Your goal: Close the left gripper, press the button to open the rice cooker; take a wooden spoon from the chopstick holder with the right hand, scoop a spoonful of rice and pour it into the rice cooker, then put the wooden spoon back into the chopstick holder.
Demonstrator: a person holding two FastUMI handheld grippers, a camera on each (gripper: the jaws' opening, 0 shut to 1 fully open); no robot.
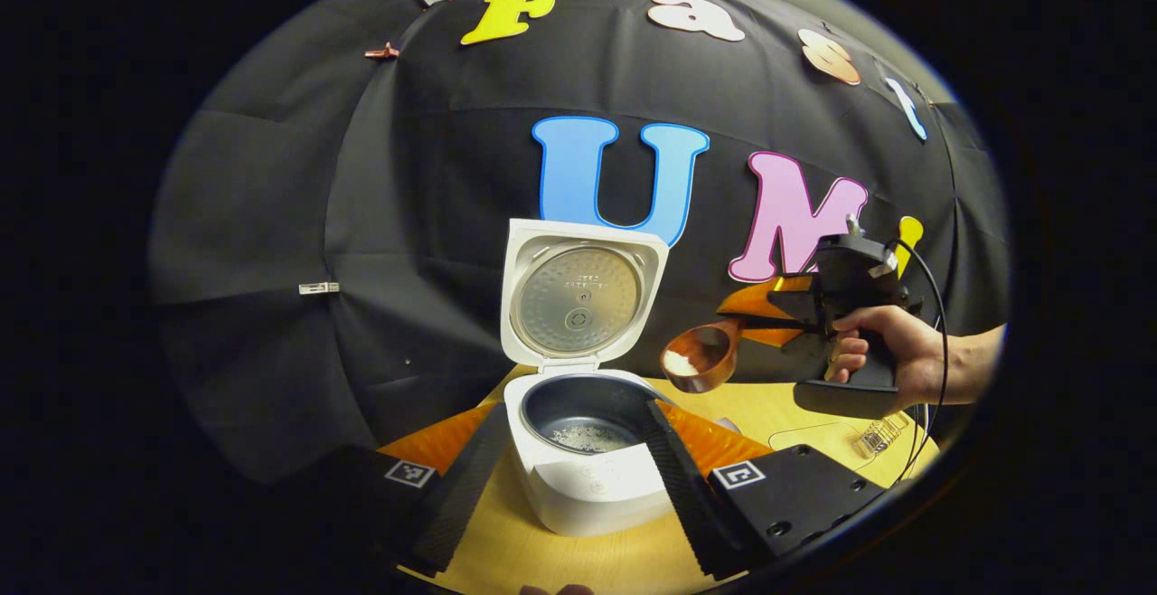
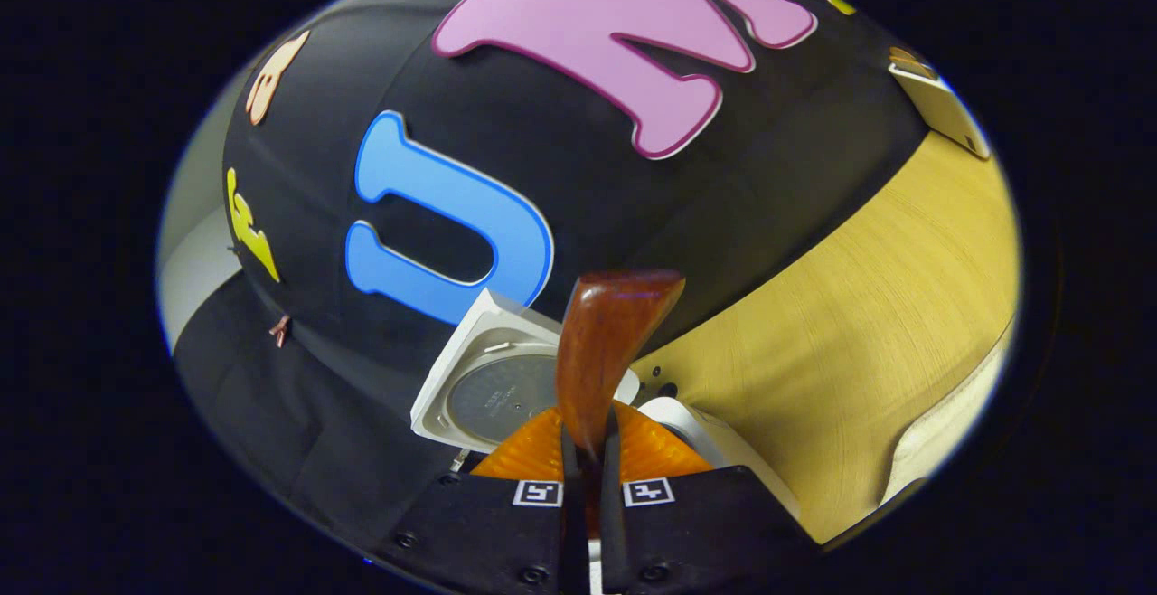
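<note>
The white rice cooker (image 1: 592,486) stands on the table with its lid (image 1: 578,292) swung up; a little rice lies in its dark inner pot (image 1: 587,414). My left gripper (image 1: 576,414) is open, its fingers spread to either side of the cooker's front. To the right, a hand holds my right gripper (image 1: 755,319), which is shut on the handle of a wooden spoon (image 1: 700,358). The spoon's bowl carries white rice and hangs above the pot's right rim. In the right gripper view, that gripper (image 2: 587,441) pinches the spoon (image 2: 601,342), with the lid (image 2: 493,391) behind it.
The light wooden table (image 2: 868,324) stretches to the right of the cooker. A small clear object (image 1: 877,437) lies near the table's right edge, under the hand (image 1: 890,355). A pale boxy object (image 2: 940,107) sits at the table's far end by the black cloth wall.
</note>
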